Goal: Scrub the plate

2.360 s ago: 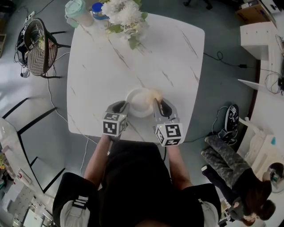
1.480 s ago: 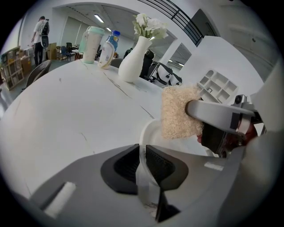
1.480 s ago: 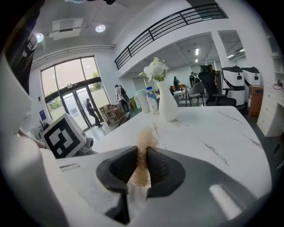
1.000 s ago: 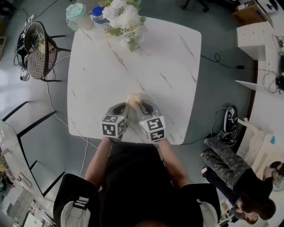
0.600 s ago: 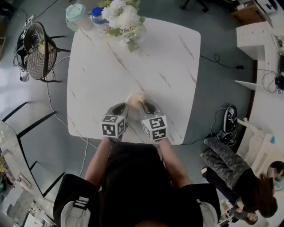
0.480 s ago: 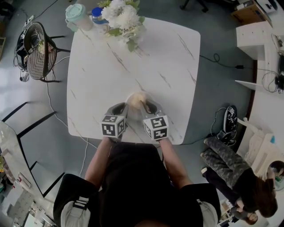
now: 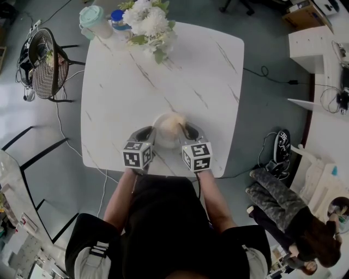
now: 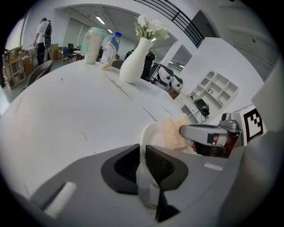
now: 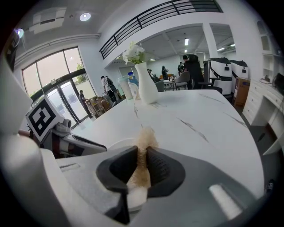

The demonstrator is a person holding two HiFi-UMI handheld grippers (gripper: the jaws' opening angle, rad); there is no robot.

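Seen from my head, my left claw (image 7: 148, 131) rests at the left edge of the white plate (image 7: 162, 136), which lies near my side of the marble tabletop (image 7: 125, 82). That view cannot settle the grip. The left gripper view can: the claw is narrowed onto the plate's rim, with the thin white wall pinched between the two dark pads. The same view shows the tan scrubber (image 8: 172, 132) lying in the plate's hollow, with my right claw (image 7: 184, 128) reaching in from the right to hold it. The right gripper view adds what neither of the others gives: that claw is clamped on the scrubber, whose fluffy end sticks out past the tips and whose pale base runs back between the pads. Only the two gripper views show the white vase (image 9: 145, 88) from the side. From above it is hidden under its flowers (image 7: 147, 19) at the far edge, with a mint-lidded cup (image 7: 92, 16) to its left. Both my forearms run forward from my body, and the claws tilt down and angle in toward each other over the plate, marker cubes facing up.
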